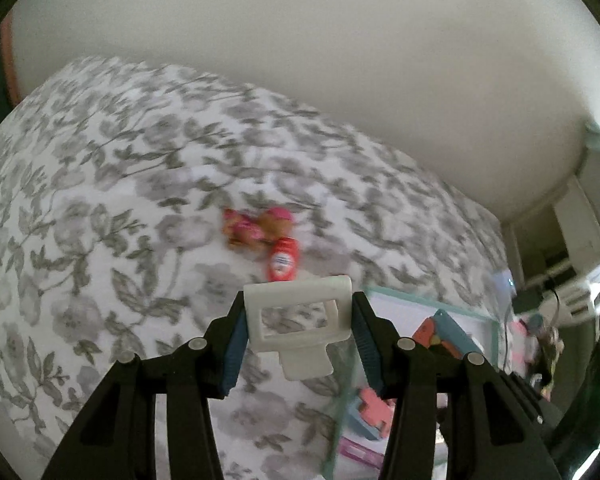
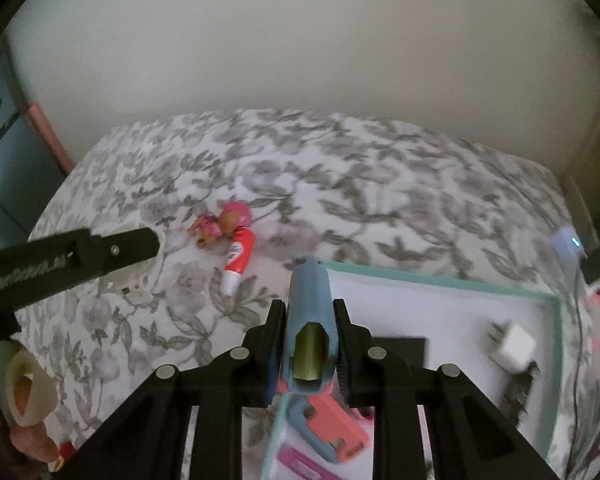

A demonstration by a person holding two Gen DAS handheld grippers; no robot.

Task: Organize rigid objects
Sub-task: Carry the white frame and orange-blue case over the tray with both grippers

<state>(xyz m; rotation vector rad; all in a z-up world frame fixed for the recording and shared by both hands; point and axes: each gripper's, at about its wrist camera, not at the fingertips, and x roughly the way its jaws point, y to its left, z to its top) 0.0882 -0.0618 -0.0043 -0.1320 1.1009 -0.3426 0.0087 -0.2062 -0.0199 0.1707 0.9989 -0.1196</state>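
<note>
Two grasps: left hand-held gripper (image 1: 298, 322) pinches white plastic frame (image 1: 300, 312) above floral bed (image 1: 120, 200); right hand-held gripper (image 2: 308, 332) pinches blue toy (image 2: 309, 320) over teal-rimmed box (image 2: 556, 320)

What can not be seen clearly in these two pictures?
- Red tube: label blurred in both views.
- Small doll: face too blurred.
- Blue toy in the right hand-held gripper: its lower part hidden by the jaws.
- Teal-rimmed box: near side cut off by the gripper and the picture edge.
- White plastic frame in the left hand-held gripper: purpose unclear.
</note>
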